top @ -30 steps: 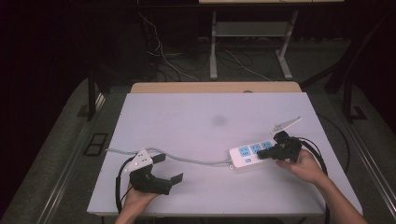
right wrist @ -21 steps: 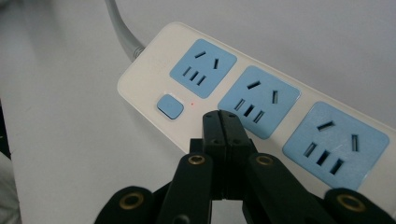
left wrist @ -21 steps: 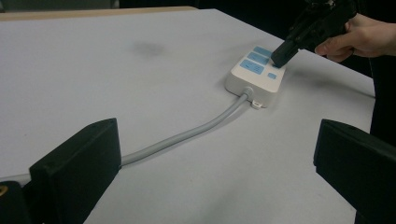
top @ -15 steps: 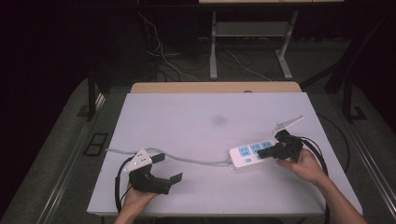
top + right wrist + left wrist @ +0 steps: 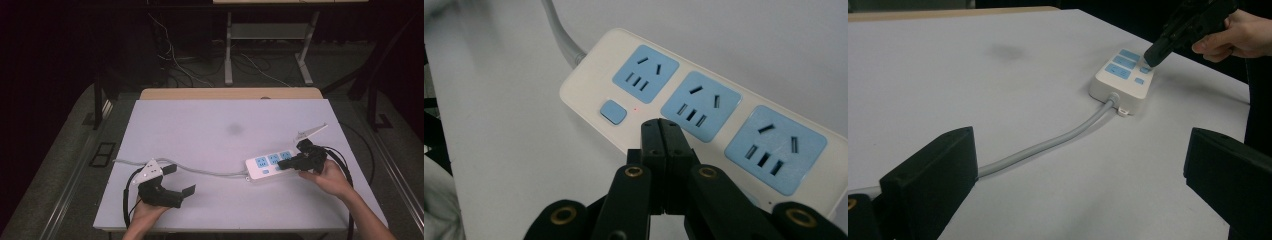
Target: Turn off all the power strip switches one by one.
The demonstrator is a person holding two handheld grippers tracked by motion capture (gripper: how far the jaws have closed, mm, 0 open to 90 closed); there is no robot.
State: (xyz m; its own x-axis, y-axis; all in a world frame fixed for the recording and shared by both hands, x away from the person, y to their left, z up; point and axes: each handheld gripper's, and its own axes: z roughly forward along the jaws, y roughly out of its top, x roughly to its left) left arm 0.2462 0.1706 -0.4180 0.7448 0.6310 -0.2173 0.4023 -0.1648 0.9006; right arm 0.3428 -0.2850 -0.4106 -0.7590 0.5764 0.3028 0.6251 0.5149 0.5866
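Closed right tongs (image 5: 662, 131) apparently touching power strip (image 5: 704, 107) near table edge (image 5: 372, 195)

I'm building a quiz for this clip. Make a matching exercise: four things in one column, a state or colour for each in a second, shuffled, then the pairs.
Things:
1. left gripper
2. right gripper
3. power strip's cable
4. socket faces

States or colours:
A. blue
B. jaws shut, tips over the power strip
C. grey, lying across the table
D. jaws wide open, nothing between them

Pairs: 1-D, 2-B, 3-C, 4-A
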